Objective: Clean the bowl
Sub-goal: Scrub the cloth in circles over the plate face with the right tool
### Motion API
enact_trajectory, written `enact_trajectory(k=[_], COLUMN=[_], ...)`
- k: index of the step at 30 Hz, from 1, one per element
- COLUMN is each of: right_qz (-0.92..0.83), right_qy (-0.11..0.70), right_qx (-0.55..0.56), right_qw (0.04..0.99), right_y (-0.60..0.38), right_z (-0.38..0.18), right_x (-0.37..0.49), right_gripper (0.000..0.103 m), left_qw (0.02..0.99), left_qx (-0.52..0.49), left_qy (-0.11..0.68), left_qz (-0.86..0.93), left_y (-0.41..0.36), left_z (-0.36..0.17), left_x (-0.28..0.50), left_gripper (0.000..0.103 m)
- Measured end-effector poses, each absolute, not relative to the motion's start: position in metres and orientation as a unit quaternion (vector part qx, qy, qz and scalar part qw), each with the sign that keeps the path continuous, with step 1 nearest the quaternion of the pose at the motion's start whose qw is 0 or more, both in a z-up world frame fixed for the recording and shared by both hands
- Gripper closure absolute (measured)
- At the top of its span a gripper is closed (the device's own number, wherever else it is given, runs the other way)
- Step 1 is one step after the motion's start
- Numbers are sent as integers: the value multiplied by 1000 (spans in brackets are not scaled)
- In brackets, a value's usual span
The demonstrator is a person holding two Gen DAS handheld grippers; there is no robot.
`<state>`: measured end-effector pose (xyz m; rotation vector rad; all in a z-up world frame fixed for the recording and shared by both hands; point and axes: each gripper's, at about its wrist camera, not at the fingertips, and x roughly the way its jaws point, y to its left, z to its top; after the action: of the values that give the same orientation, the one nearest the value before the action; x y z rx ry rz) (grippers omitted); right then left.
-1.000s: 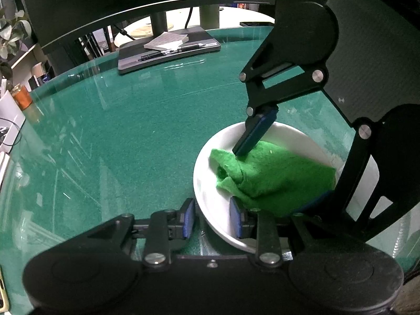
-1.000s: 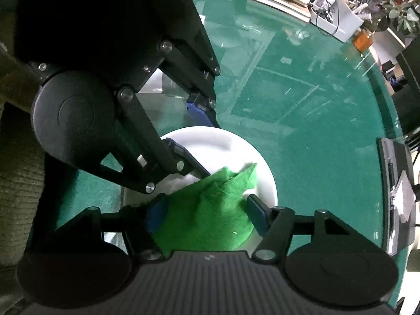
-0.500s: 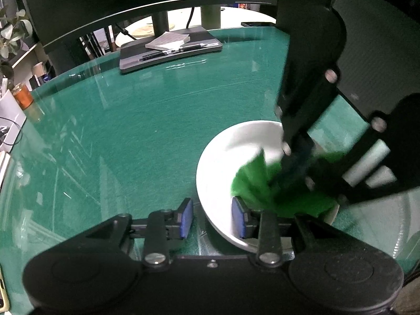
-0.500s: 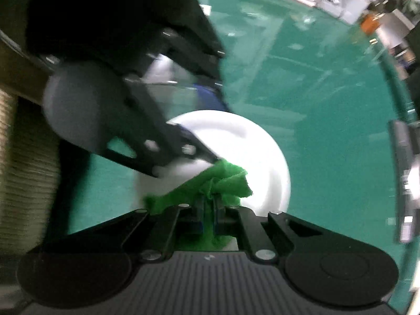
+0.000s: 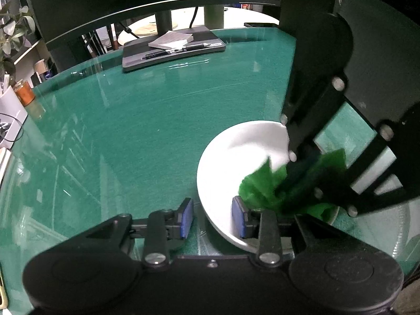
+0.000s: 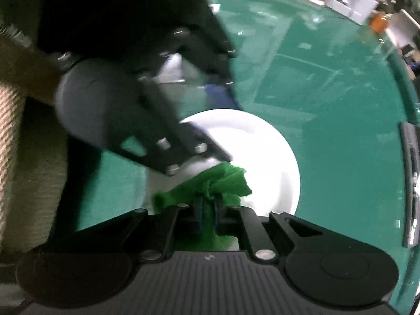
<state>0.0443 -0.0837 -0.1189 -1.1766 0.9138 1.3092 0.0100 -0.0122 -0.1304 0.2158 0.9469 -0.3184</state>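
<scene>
Both handheld units, the matte black left gripper (image 5: 213, 218) and the matte black right gripper (image 6: 207, 204), show round-lobed housings, slotted linkage arms fixed with silver screws, and blue rubber finger pads (image 5: 187, 218), the right unit's base being ribbed, beside a beige ribbed knit sleeve (image 6: 11, 131).
</scene>
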Motion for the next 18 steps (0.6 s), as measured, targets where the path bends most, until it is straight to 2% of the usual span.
enact_trajectory(k=[4, 12, 18], right_qz=[535, 542, 528], right_qy=[381, 318, 342], right_qx=[-515, -532, -542], right_qw=[551, 568, 557], right_y=[-82, -75, -88], right_z=[-121, -124, -120], right_x=[47, 32, 34], right_gripper=[96, 95, 95], left_qw=[872, 872, 873], left_qx=[104, 103, 102], left_qy=[453, 454, 453], left_qz=[-154, -151, -150], left_y=[-13, -11, -12], left_z=[-130, -131, -131], left_x=[10, 9, 9], left_gripper=[70, 69, 69])
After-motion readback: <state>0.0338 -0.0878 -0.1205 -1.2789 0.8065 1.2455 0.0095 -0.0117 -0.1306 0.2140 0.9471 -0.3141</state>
